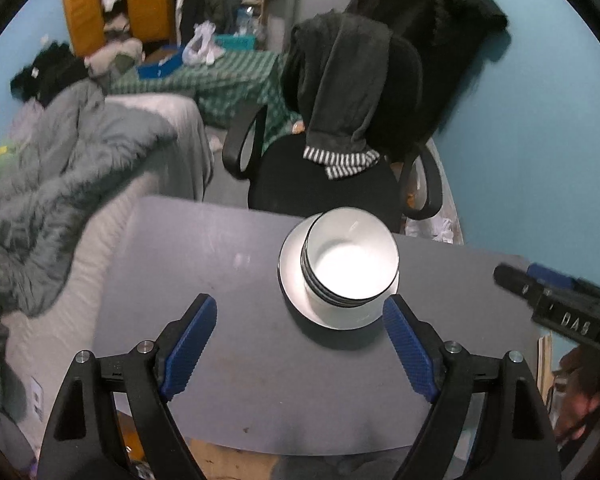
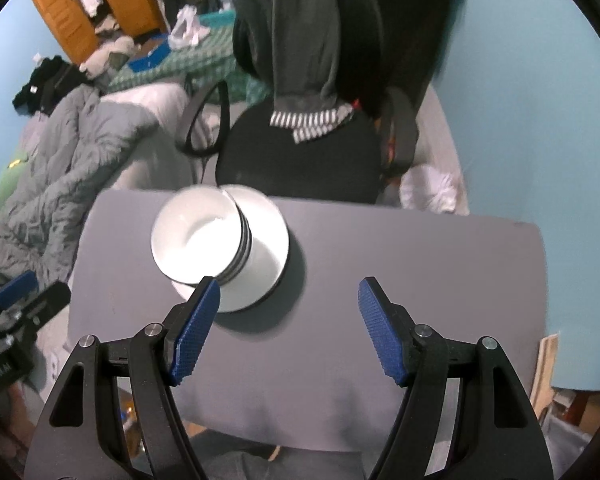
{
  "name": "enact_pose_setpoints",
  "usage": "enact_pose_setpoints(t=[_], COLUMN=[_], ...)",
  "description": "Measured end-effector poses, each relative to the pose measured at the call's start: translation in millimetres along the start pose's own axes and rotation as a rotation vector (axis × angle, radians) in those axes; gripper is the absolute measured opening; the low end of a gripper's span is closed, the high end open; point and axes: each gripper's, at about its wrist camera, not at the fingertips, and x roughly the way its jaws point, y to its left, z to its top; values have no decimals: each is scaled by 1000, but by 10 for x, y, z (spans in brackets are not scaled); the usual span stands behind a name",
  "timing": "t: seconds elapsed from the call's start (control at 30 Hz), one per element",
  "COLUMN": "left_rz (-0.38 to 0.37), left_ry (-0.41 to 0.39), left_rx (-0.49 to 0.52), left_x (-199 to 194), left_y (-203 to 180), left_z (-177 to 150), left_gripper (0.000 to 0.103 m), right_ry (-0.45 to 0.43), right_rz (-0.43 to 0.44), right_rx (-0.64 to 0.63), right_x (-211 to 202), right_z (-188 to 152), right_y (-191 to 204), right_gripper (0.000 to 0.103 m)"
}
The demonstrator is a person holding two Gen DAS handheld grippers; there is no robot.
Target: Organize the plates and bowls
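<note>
A stack of white bowls with dark rims stands on white plates near the far edge of the grey table. My left gripper hangs above the table in front of the stack, open, nothing between its blue pads. In the right wrist view the same bowls and plates lie ahead and to the left. My right gripper is open and empty too, its left pad overlapping the stack's near edge in the picture. Each gripper shows at the edge of the other's view.
A black office chair draped with dark clothes stands just behind the table's far edge. A bed with a grey blanket runs along the left. The blue wall is on the right. The near half of the table holds nothing.
</note>
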Motion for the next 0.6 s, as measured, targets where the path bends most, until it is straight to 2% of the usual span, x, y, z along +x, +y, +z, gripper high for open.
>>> enact_pose_setpoints(t=[0.17, 0.37, 0.47, 0.6], left_rz=[2, 11, 21, -10], left_ry=[-79, -177, -186, -199], left_rx=[65, 74, 80, 67], left_x=[-316, -655, -745, -861], left_y=[-96, -132, -164, -156], left_z=[81, 194, 227, 266], left_gripper=[86, 86, 87, 87], right_ry=[-84, -153, -166, -177], right_rz=[-11, -28, -22, -21], right_rx=[0, -18, -13, -12], right_x=[-347, -627, -724, -811], right_z=[60, 119, 134, 152], right_y=[51, 137, 156, 154], right_gripper=[71, 71, 71, 71])
